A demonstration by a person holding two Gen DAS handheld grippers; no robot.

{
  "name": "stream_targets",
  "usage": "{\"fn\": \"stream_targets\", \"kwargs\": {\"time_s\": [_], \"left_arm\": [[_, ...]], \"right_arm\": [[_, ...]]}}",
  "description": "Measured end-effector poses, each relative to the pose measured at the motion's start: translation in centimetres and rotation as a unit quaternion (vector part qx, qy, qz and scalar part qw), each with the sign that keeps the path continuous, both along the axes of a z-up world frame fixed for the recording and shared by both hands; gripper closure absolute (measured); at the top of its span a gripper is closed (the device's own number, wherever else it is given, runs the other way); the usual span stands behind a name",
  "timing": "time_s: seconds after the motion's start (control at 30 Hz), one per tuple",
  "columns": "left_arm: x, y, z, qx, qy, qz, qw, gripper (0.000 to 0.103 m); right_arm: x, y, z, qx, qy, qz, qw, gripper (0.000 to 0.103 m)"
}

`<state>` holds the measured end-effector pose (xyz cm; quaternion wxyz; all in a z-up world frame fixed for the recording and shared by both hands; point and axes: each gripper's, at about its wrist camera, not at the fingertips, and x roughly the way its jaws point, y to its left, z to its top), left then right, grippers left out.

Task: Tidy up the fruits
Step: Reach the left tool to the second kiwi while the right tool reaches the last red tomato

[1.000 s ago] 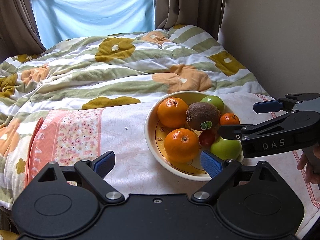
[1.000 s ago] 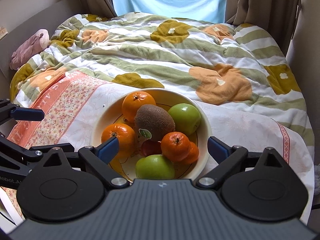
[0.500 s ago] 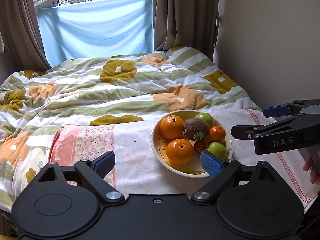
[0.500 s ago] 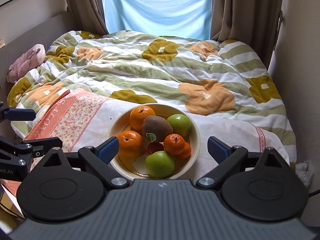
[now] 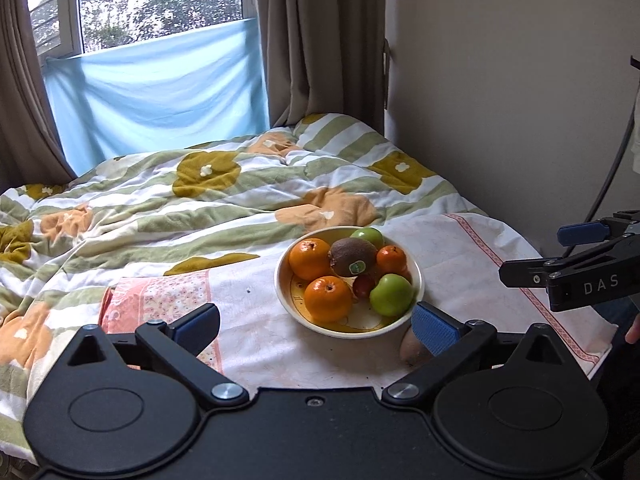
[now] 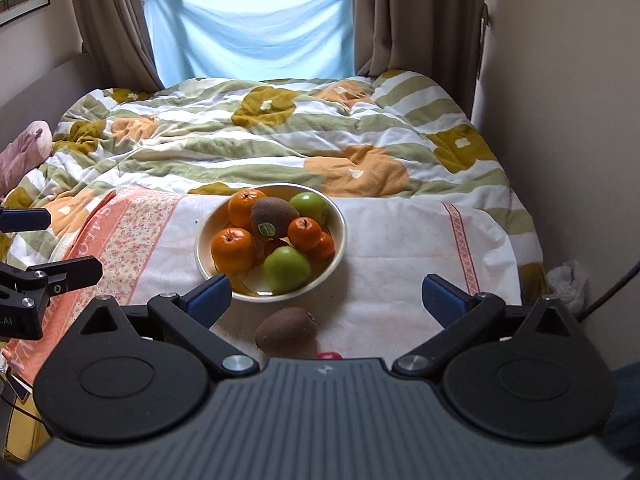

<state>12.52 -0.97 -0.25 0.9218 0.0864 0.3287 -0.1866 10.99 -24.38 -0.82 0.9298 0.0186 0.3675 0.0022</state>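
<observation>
loose kiwi (image 6: pixel 286 328) lies crosswise; left tongs (image 5: pixel 316 326) opening, right tongs (image 6: pixel 326 294) apart, both empty.

White letters "DAS" stand on the side of the right gripper (image 5: pixel 568 256) in the left wrist view. In the right wrist view ".AI" shows on the left gripper (image 6: pixel 40 248) at the frame edge, cut off. The kiwi (image 6: pixel 274 217) bears a green sticker, its print too small to read

Left claw (image 5: pixel 316 326) opening, empty, right claw (image 6: pixel 326 294) wide, empty
</observation>
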Motion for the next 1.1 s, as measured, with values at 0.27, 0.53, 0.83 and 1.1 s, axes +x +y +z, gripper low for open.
{"fn": "stream_targets", "kwargs": {"time_s": [0.27, 0.53, 0.83, 1.1], "left_arm": [[0.1, -1.9, -2.3, 0.005, 0.021, -0.071, 0.9972, 0.000], [1.2, -4.9, -6.1, 0.027, 0.048, -0.129, 0.9901, 0.005], [3.9, -9.2, -10.9, 0.061, 0.091, -0.172, 0.9789, 0.019], [6.0, -11.8, -14.0, 0.081, 0.114, -0.190, 0.9717, 0.032]], "right_arm": [[-4.1, -1.2, -2.7, -0.001, 0.018, -0.039, 0.999, 0.000], [-4.8, -1.7, -6.4, 0.011, 0.049, -0.042, 0.998, 0.000], [-3.6, -2.4, -10.8, 0.014, 0.082, -0.030, 0.996, 0.000], [-2.0, -2.5, -13.1, 0.016, 0.102, -0.020, 0.995, 0.000]]}}
